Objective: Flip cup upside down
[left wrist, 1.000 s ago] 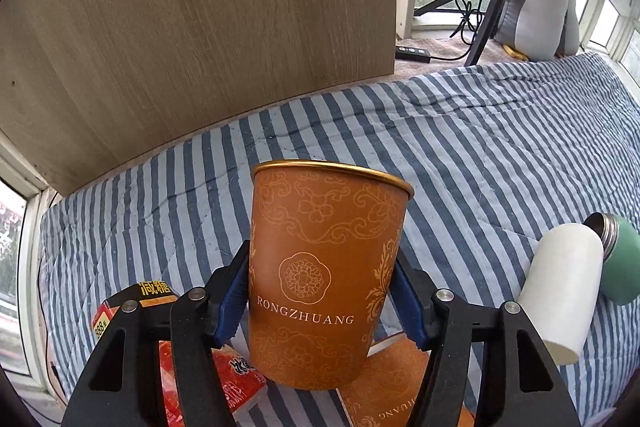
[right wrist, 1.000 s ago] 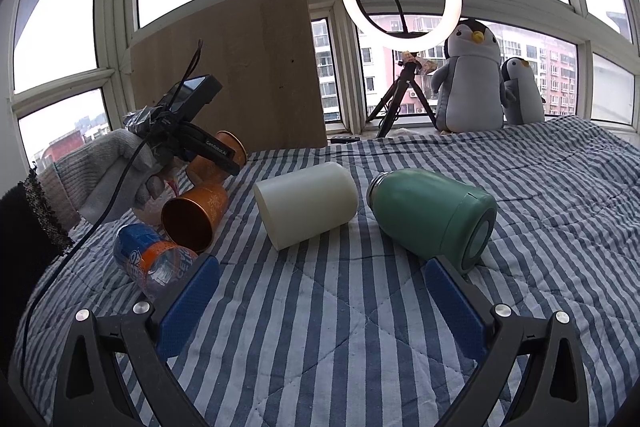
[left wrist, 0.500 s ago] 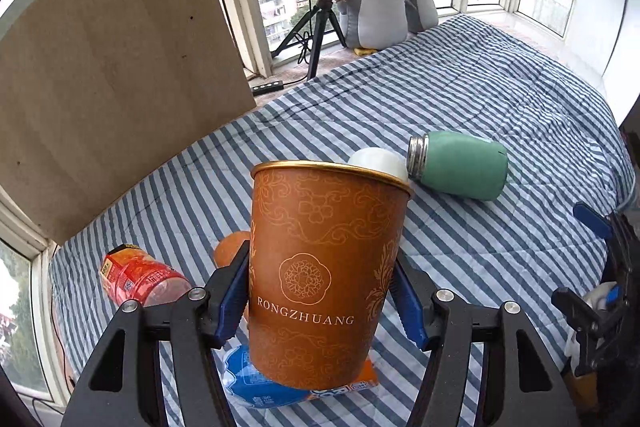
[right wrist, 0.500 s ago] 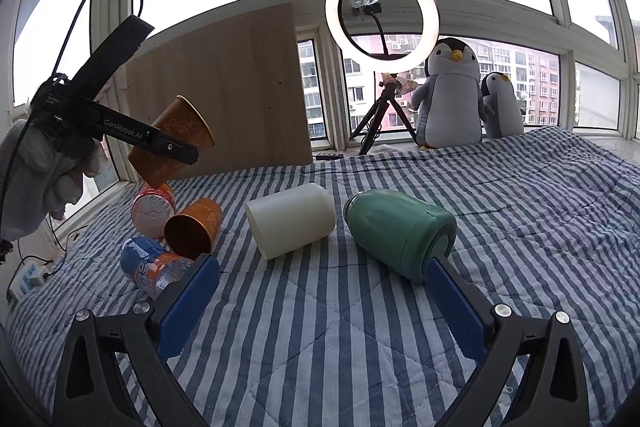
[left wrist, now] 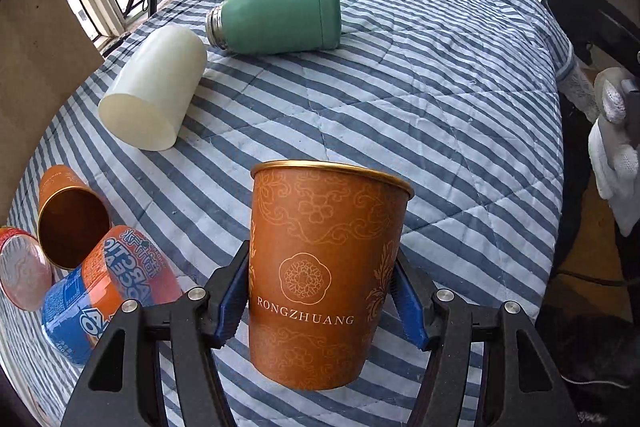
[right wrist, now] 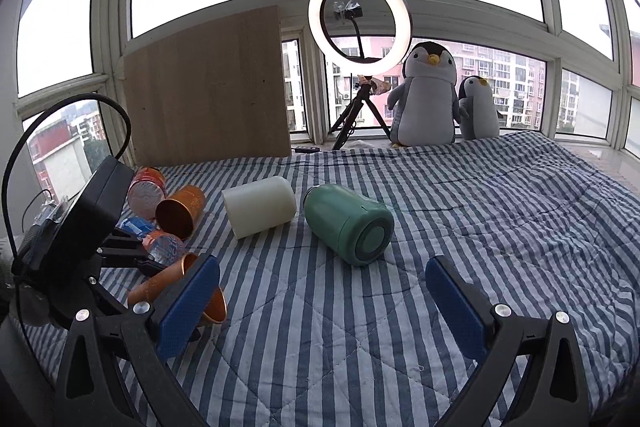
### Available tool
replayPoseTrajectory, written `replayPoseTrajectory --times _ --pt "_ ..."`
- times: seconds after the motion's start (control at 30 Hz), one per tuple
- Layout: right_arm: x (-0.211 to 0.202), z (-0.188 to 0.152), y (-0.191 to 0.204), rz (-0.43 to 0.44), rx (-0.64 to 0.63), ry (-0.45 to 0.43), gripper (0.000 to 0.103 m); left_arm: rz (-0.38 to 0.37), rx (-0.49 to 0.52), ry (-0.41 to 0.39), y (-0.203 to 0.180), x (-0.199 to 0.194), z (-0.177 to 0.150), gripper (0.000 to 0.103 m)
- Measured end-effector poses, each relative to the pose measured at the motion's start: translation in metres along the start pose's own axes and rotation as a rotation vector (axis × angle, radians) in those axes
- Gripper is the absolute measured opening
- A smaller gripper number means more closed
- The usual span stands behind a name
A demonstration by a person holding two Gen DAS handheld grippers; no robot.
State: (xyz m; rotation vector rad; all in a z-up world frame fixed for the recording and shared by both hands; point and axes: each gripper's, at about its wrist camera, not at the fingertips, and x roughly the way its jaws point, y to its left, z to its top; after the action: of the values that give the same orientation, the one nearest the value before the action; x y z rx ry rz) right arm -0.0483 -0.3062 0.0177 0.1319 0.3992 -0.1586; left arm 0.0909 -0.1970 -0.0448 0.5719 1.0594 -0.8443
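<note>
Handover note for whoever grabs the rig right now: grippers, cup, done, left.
Left gripper: shut on the orange cup, gripped at mid-body. In the right wrist view the cup is tilted, rim low toward the striped quilt.
Right gripper: open, holding nothing, hovering over the quilt.
Nearby, all lying on their sides: white cup, green flask, second orange cup, blue bottle.
Done: cup picked up, tipped toward inverted.
Left: finish the turn, set it rim-down on the quilt, release.

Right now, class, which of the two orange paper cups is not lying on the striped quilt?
The orange cup marked RONGZHUANG, clamped in the left gripper; the other orange cup lies on its side.
</note>
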Motion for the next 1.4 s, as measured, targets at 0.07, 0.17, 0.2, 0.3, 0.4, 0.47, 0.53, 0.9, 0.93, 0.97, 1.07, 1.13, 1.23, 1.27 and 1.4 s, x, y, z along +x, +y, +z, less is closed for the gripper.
replayPoseTrajectory --times 0.07,0.17,0.2,0.3,0.4,0.47,0.53,0.9,0.93,0.97,1.07,1.13,1.23,1.27,1.4 --pt "0.001 0.002 0.002 0.014 -0.021 0.013 0.102 -0.007 -0.007 -0.006 0.002 0.004 -0.005 0.067" --pt "0.006 0.003 0.011 0.051 -0.068 0.042 0.102 -0.018 -0.039 -0.013 0.008 0.004 -0.012 0.08" --pt "0.009 0.003 0.015 0.059 -0.087 0.052 0.102 -0.014 -0.055 -0.023 0.009 0.0 -0.015 0.089" --pt "0.018 0.004 0.033 0.133 -0.185 0.093 0.102 -0.006 -0.093 -0.086 0.022 -0.023 -0.034 0.091" --pt "0.024 0.003 0.059 0.19 -0.342 0.121 0.102 0.033 -0.162 -0.14 0.035 -0.052 -0.066 0.093" --pt "0.026 0.002 0.078 0.241 -0.464 0.134 0.102 0.07 -0.223 -0.167 0.042 -0.068 -0.093 0.093" --pt "0.029 -0.004 0.098 0.25 -0.602 0.145 0.102 0.078 -0.286 -0.18 0.048 -0.078 -0.122 0.094" --pt "0.051 -0.065 0.191 0.335 -1.29 0.336 0.079 0.098 -0.579 -0.204 0.059 -0.109 -0.243 0.094" --pt "0.055 -0.071 0.195 0.333 -1.332 0.362 0.079 0.102 -0.589 -0.208 0.059 -0.111 -0.247 0.094" --pt "0.058 -0.078 0.198 0.314 -1.384 0.378 0.079 0.106 -0.595 -0.211 0.059 -0.113 -0.251 0.094" --pt "0.069 -0.092 0.203 0.255 -1.505 0.399 0.079 0.114 -0.615 -0.222 0.059 -0.116 -0.258 0.094" --pt "0.074 -0.093 0.207 0.23 -1.542 0.401 0.075 0.111 -0.628 -0.226 0.06 -0.114 -0.26 0.094" --pt "0.082 -0.095 0.214 0.193 -1.594 0.384 0.069 0.096 -0.64 -0.231 0.063 -0.109 -0.257 0.094" --pt "0.086 -0.095 0.216 0.186 -1.601 0.389 0.069 0.092 -0.639 -0.229 0.064 -0.107 -0.256 0.094" --pt "0.1 -0.097 0.218 0.136 -1.632 0.398 0.067 0.087 -0.617 -0.227 0.062 -0.1 -0.246 0.094"
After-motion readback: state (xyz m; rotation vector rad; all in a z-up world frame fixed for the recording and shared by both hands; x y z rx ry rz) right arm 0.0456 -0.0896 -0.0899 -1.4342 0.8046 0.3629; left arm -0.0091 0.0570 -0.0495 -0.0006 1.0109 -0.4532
